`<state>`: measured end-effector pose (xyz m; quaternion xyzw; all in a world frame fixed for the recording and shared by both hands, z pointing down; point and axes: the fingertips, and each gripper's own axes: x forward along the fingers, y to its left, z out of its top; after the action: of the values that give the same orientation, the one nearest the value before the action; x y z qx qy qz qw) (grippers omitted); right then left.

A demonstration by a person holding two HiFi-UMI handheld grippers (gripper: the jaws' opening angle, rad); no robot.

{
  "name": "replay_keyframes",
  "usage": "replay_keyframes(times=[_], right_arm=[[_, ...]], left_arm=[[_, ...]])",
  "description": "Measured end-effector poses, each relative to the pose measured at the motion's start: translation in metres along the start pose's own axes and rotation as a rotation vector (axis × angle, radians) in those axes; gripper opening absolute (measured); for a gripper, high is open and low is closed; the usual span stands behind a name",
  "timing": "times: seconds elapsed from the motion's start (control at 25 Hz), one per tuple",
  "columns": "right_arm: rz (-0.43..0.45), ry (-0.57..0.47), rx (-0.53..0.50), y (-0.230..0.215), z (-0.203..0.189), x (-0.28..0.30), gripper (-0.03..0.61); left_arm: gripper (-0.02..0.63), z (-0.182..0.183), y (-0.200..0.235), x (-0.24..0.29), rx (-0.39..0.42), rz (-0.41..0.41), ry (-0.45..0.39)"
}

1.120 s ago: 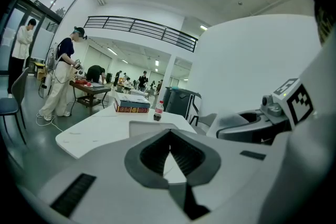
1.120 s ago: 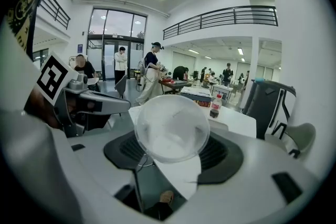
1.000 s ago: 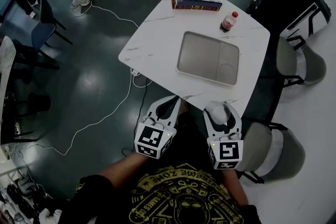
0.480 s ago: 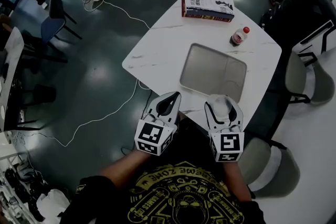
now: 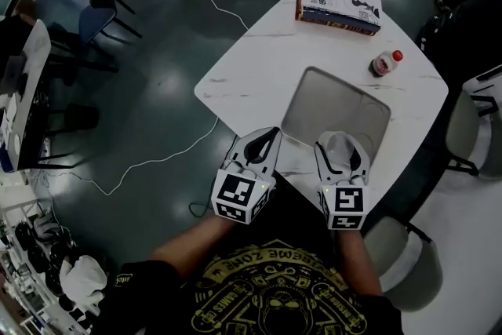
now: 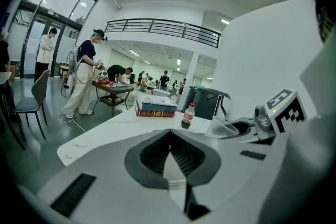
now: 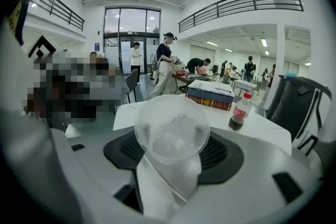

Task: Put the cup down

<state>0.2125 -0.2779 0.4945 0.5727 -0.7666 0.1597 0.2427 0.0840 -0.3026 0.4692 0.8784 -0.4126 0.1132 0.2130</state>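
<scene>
White counter (image 5: 251, 67), near edge: the right hand-held gripper (image 5: 343, 155) clamps a clear cup (image 7: 171, 128), long axis along its wide-set jaws, mouth pointing forward toward the tray (image 5: 314, 98). Left hand-held gripper (image 5: 263, 147) closed, empty.

You bring both grippers forward toward the counter (image 5: 251, 67). Your left hand-held gripper (image 5: 271, 135), earlier just short of the near edge, now has its tips over that edge, beside the tray (image 5: 314, 102). Your right hand-held gripper (image 5: 343, 148) now carries the cup (image 5: 339, 142) over the tray's near rim. The counter now sits further right in the head view.
</scene>
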Motion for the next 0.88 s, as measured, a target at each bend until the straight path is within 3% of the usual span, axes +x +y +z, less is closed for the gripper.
replay_keyframes(times=[0.36, 0.88], right_arm=[[0.037, 0.079, -0.020, -0.004, -0.032, 0.040, 0.273], [0.058, 0.134, -0.022, -0.003, -0.060, 0.063, 0.273]], left_arm=[[0.011, -0.017, 0.017, 0.027, 0.058, 0.064, 0.078], [0.011, -0.037, 0.026, 0.043, 0.039, 0.096, 0.117]])
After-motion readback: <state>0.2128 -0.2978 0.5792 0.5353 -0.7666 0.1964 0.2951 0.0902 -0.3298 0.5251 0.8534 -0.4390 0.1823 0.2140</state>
